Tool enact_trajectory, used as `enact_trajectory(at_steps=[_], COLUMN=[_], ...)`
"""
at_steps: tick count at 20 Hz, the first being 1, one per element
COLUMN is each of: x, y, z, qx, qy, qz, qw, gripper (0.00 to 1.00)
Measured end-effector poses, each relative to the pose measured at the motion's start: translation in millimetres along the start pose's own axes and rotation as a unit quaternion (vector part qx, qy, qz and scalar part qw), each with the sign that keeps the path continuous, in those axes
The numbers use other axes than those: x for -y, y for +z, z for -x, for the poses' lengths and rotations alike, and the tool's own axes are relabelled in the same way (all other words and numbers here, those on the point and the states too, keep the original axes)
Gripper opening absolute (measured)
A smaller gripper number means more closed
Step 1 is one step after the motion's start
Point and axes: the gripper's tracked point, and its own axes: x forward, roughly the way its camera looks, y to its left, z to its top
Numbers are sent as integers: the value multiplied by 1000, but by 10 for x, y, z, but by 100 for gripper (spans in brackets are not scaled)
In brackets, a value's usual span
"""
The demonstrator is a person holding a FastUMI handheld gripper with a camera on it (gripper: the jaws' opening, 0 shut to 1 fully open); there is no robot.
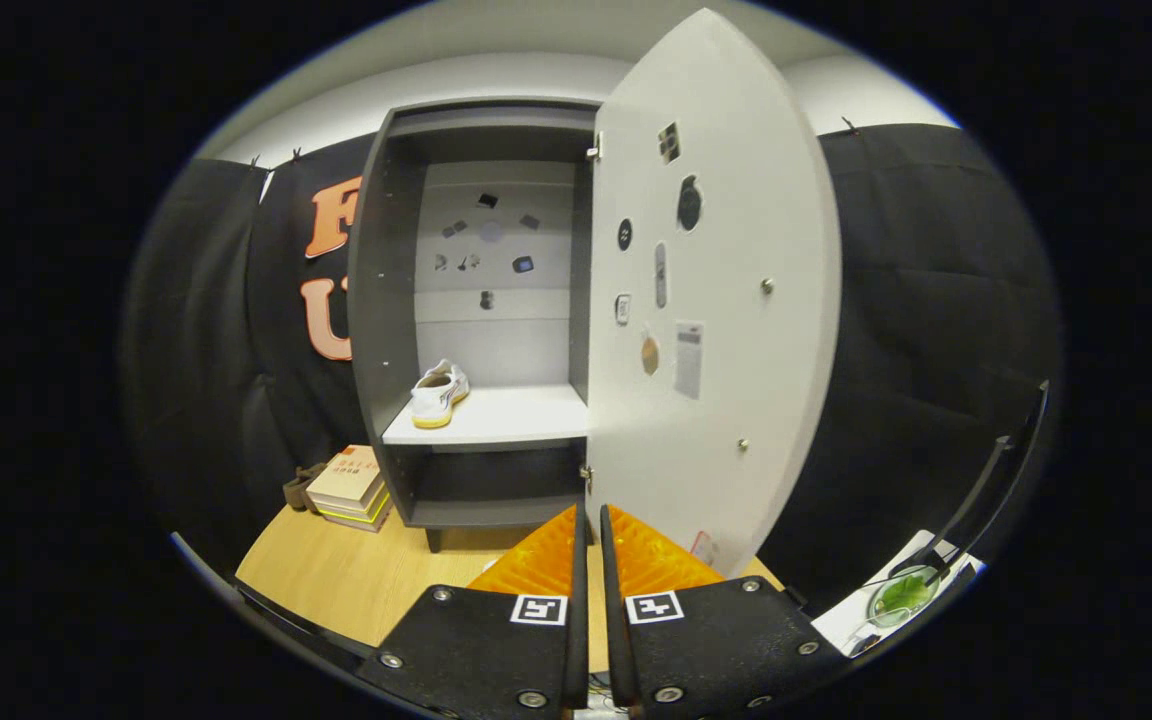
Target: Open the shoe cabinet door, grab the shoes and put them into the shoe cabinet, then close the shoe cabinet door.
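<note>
The shoe cabinet [481, 300] stands beyond the gripper [591, 545] with its door [716, 300] swung wide, and a white shoe [439, 394] already sits on the shelf [506, 415] up ahead and left. The orange fingers [541, 565] are drawn together, holding nothing, likely poised just short of the door's lower edge to push it shut.

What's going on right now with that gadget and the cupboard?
Hand-held gripper shut, holding nothing, just short of the cabinet door. Door wide open. White shoe on the cabinet shelf. Books left of the cabinet, not in the way.
</note>
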Motion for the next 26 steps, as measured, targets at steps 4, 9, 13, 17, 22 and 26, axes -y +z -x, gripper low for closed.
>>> enact_trajectory(at_steps=[4, 9, 13, 17, 22, 26], x=[-474, -902, -1097, -1248, -1462, -1554], y=[-510, -1170, -1703, -2241, -2770, -3050], z=[-225, -578, -849, -1013, -1295, -1590], qx=[-47, -108, -159, -208, -256, -282], qy=[49, 88, 105, 121, 139, 140], qz=[7, -2, -10, -14, -12, -15], qw=[998, 990, 982, 971, 957, 949], gripper=[11, 11, 11, 11, 12, 12])
